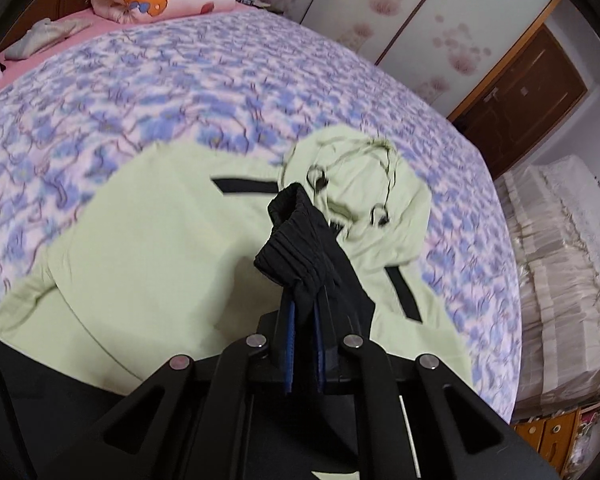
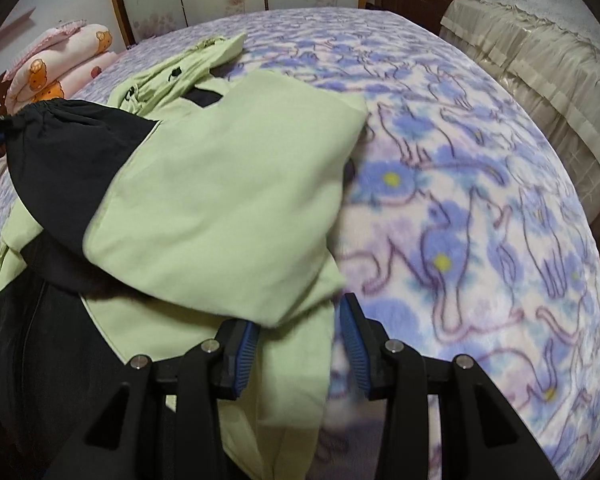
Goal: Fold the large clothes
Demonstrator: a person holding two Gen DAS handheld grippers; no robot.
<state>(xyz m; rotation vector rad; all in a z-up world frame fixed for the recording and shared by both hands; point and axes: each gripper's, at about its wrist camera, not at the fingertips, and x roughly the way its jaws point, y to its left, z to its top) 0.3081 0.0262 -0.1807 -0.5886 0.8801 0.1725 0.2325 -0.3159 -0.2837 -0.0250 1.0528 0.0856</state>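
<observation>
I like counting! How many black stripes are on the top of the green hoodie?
2 in the left wrist view: one black stripe left of the hood, the other below the hood on its right. More may be hidden under folds.

Bedspread (image 1: 220, 80) pattern blurred; hoodie (image 2: 220, 184) hem cut off at frame bottom; right jaws' tips under fabric.

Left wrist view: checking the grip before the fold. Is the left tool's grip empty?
No, the left tool is shut on the black ribbed cuff of the green hoodie.
</observation>
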